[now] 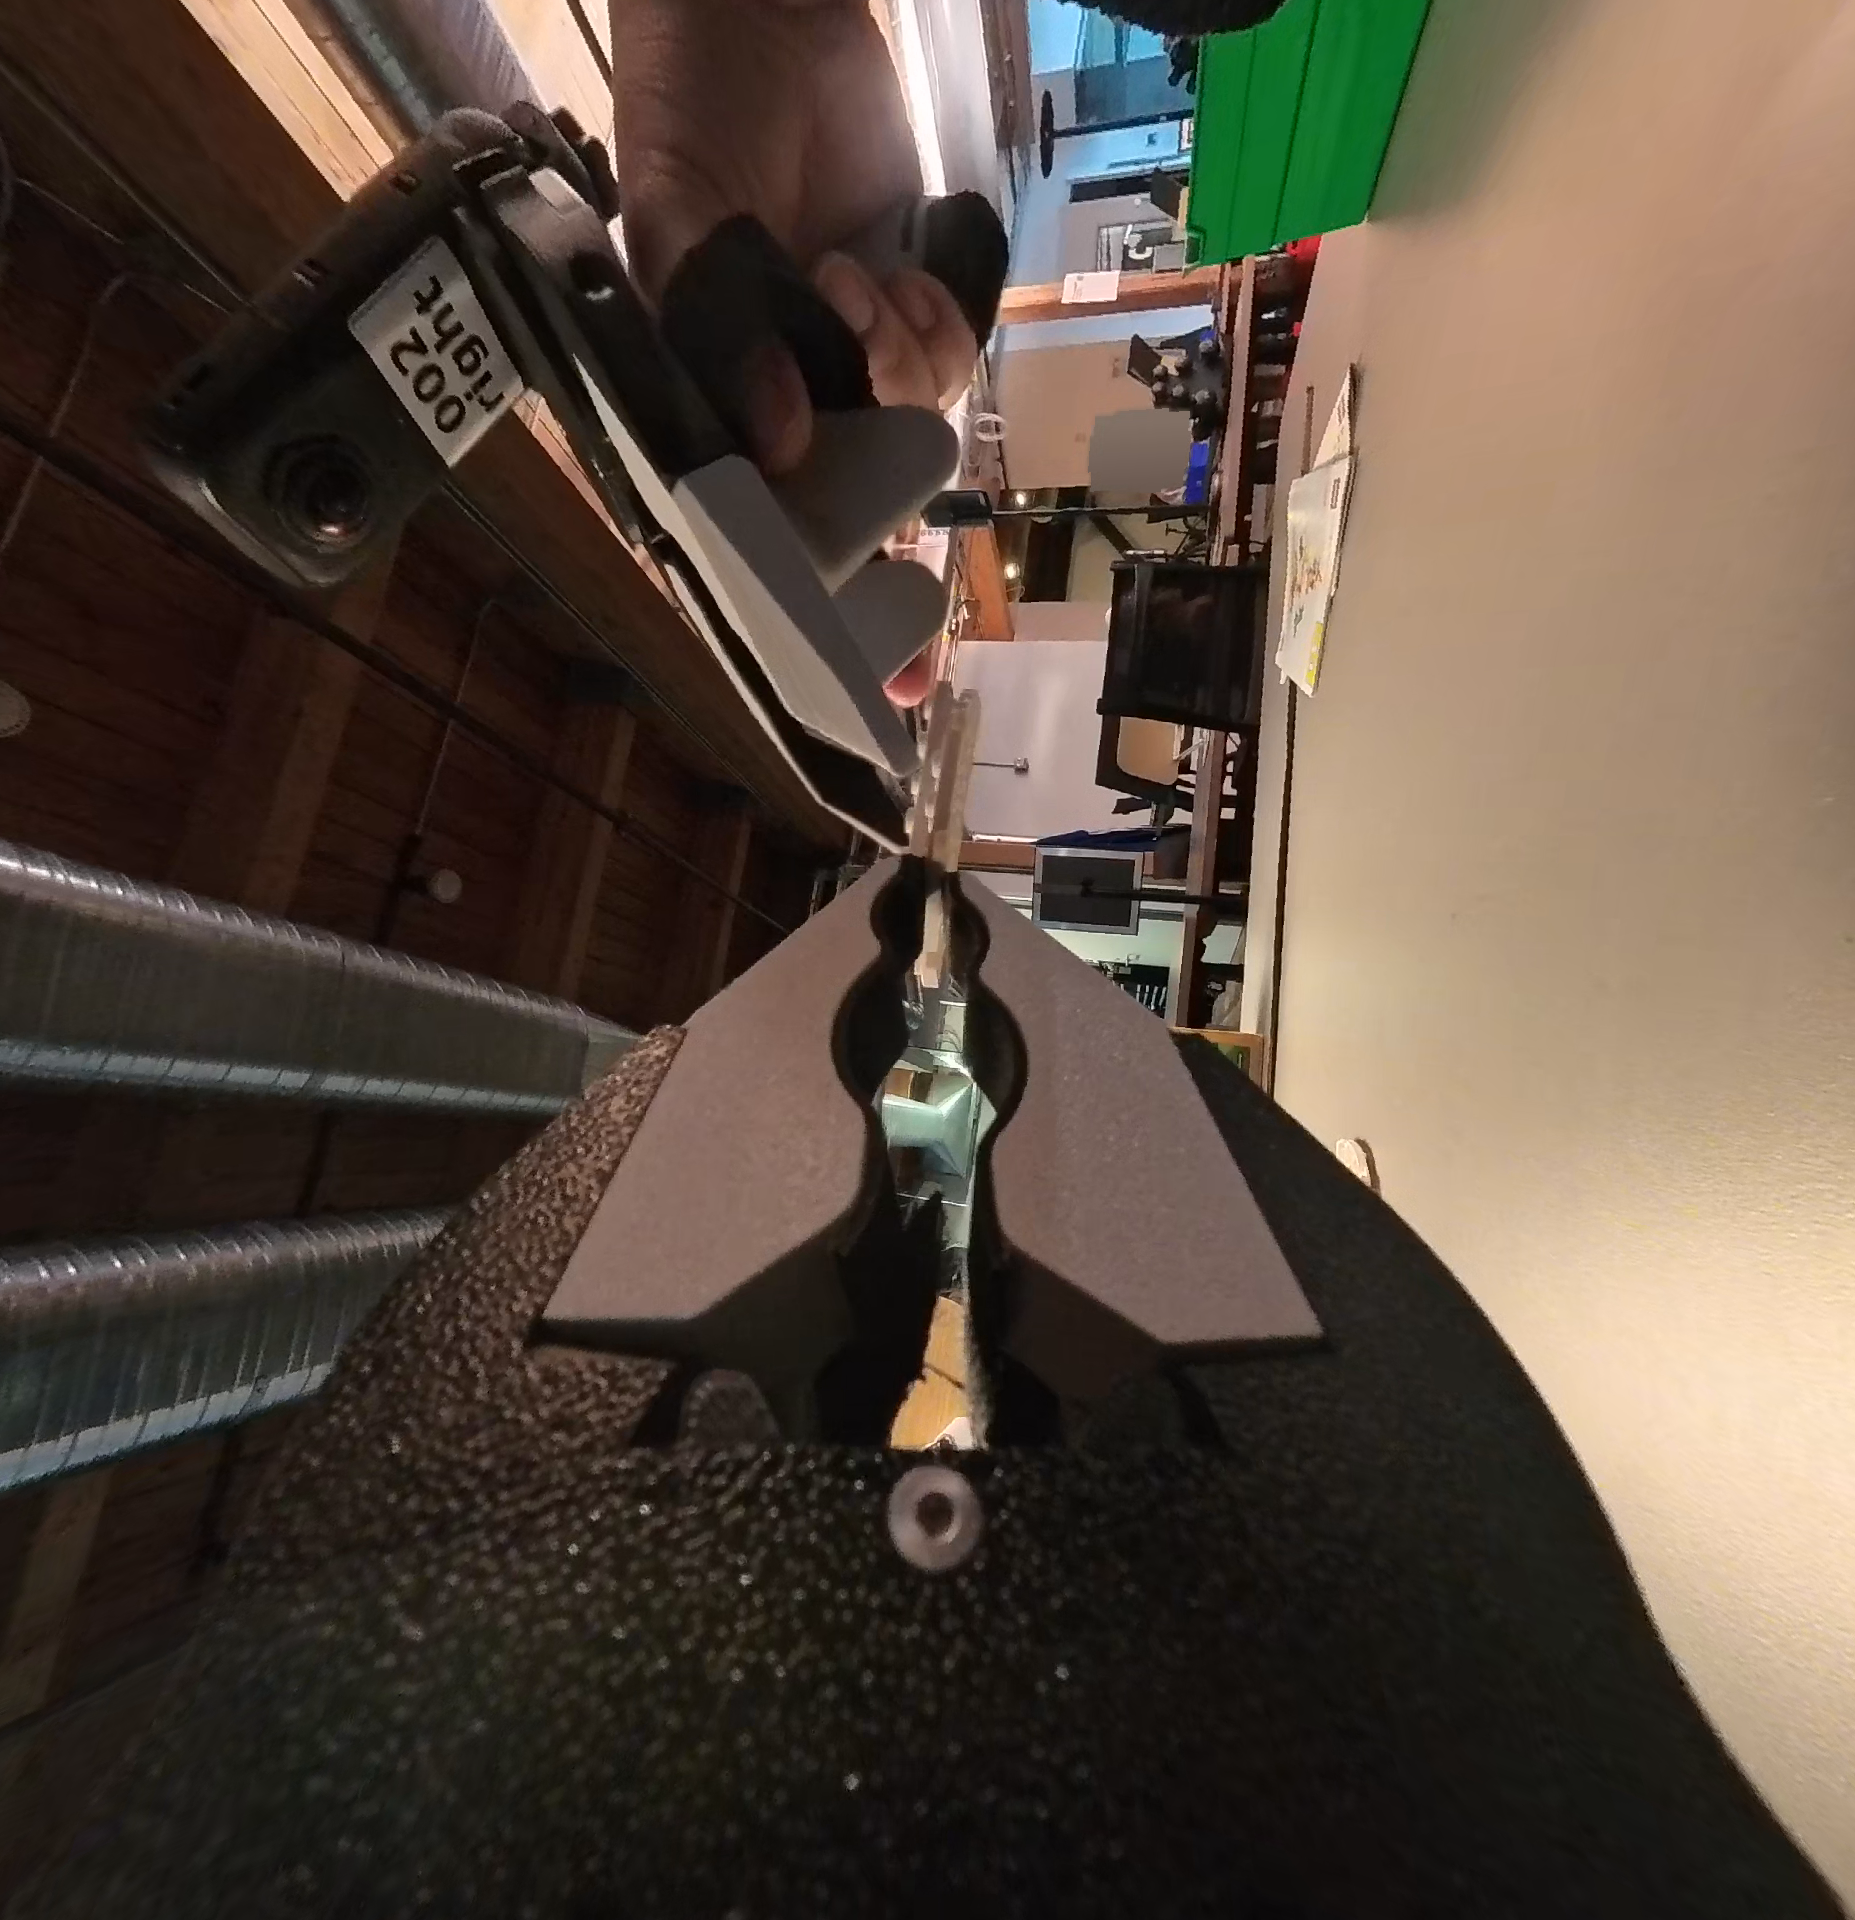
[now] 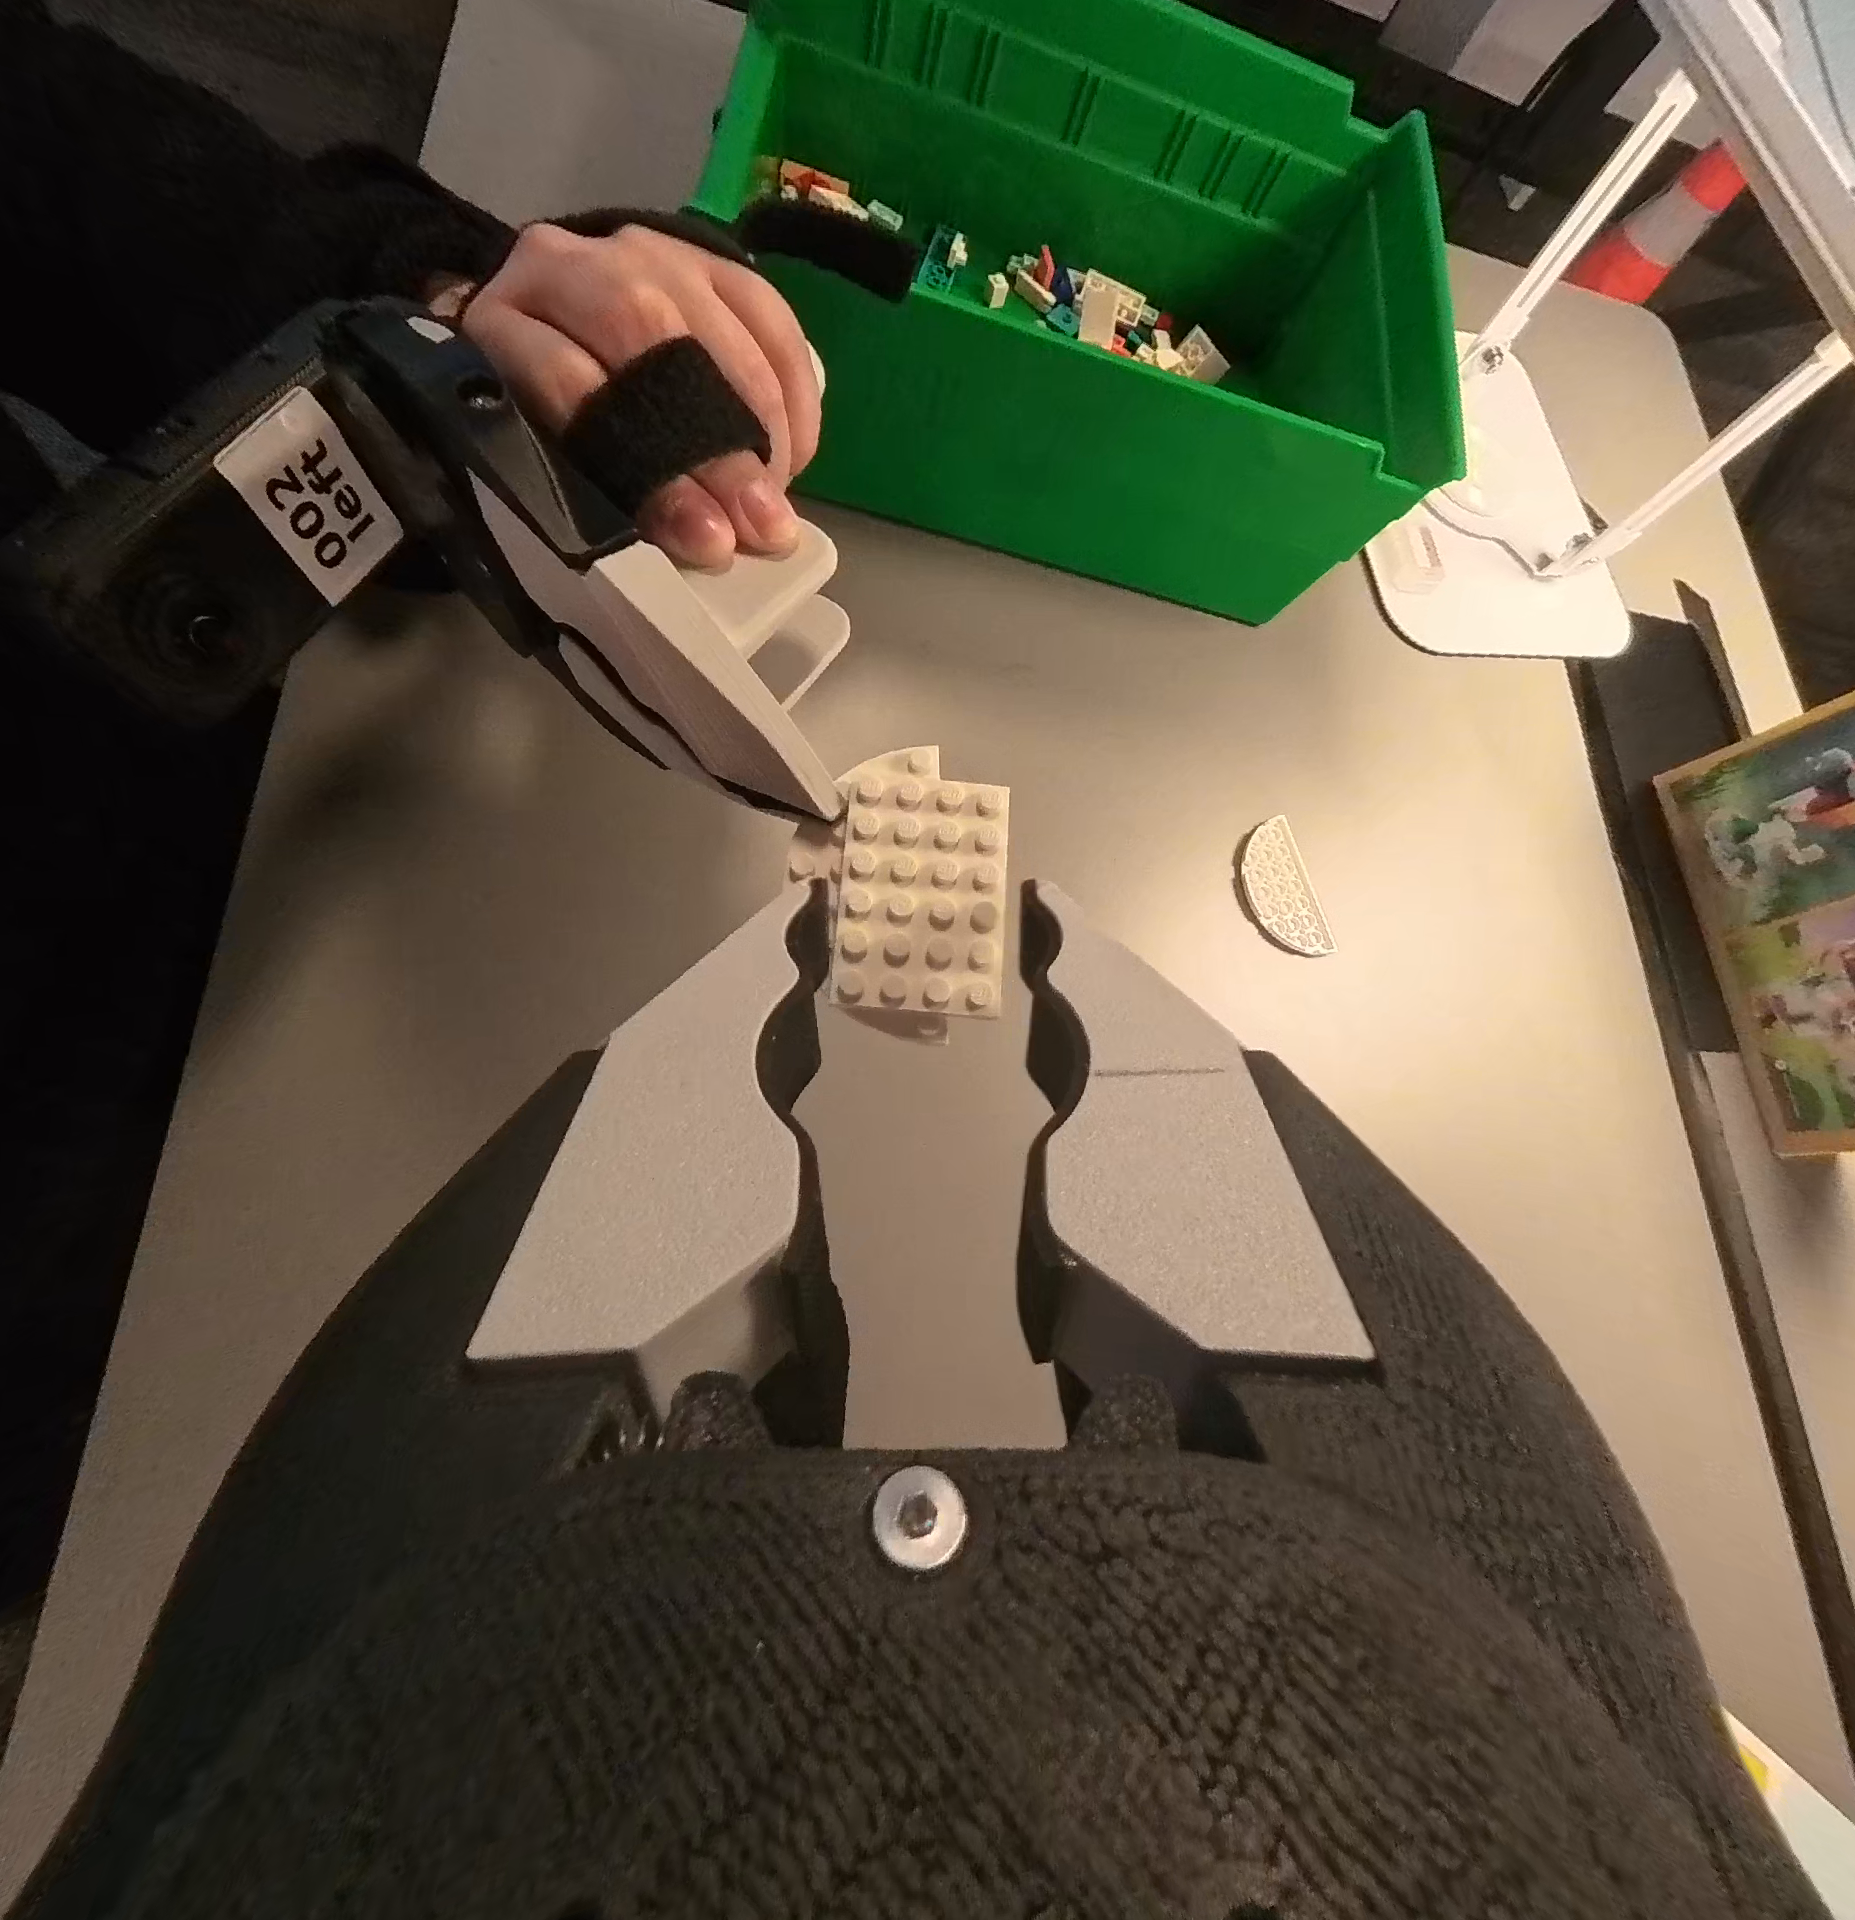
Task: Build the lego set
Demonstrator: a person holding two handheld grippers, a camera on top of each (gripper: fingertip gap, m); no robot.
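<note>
Right wrist view: our right gripper (image 2: pixel 928 899) brackets the white plate stack (image 2: pixel 918 894), jaws apart; left gripper (image 2: pixel 814 816) pinches its far-left edge. Next, likely pressing the plates together.

A workshop or lab loft: beyond the fingers, timber ceiling planks (image 1: pixel 279 727) with spiral metal ducts (image 1: pixel 227 1008), shelving (image 1: pixel 1245 416) crowded with gear, a monitor (image 1: pixel 1089 888), and a green parts bin (image 2: pixel 1058 416) on the grey counter (image 2: pixel 1318 1039).

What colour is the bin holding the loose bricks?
Bright green plastic bin; clearest in the right wrist view.
</note>
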